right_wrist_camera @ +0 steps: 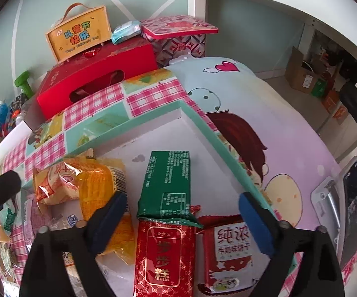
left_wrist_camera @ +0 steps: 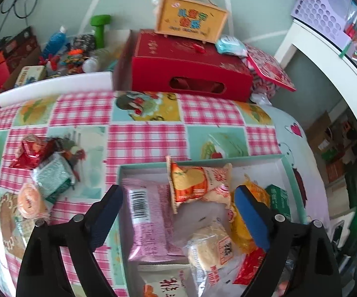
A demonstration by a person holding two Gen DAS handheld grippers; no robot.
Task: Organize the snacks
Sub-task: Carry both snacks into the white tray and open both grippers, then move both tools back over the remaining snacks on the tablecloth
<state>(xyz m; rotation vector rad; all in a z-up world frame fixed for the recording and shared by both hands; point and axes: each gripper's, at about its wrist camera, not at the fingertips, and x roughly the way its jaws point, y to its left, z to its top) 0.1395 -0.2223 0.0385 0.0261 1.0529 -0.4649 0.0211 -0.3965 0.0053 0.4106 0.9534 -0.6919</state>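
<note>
Checked pink-and-mint tablecloth (left_wrist_camera: 143,136) covers the work surface, with a pale green wall behind.

Nearest, in the left wrist view, the left gripper (left_wrist_camera: 179,210) stands wide apart above a shallow mint-rimmed tray (left_wrist_camera: 203,161); nothing is between its pads. Under it lie a pink packet (left_wrist_camera: 148,220) at 9 o'clock, an orange-and-white packet (left_wrist_camera: 195,183) at 12 o'clock and a rice-cracker packet (left_wrist_camera: 210,247) at 6 o'clock.

In the right wrist view the right gripper (right_wrist_camera: 182,212) is likewise fully spread and holds nothing. A green packet (right_wrist_camera: 168,183) lies flat on the tray floor between its fingers, its near end overlapping a red-and-gold packet (right_wrist_camera: 163,255) at 6 o'clock. A red-and-white biscuit packet (right_wrist_camera: 230,250) lies at 5 o'clock, a yellow packet (right_wrist_camera: 96,180) at 9 o'clock.

Outside the tray, at 9 o'clock in the left wrist view, loose snacks rest on the cloth: a red packet (left_wrist_camera: 32,151), a green-white packet (left_wrist_camera: 52,178) and a round orange one (left_wrist_camera: 30,200), clustered close together.

Farther, at 12 o'clock, a red carton (left_wrist_camera: 183,66) sits at the table's back edge with a yellow handled box (left_wrist_camera: 191,19) on top. A green dumbbell (left_wrist_camera: 100,26) stands at 11 o'clock.
</note>
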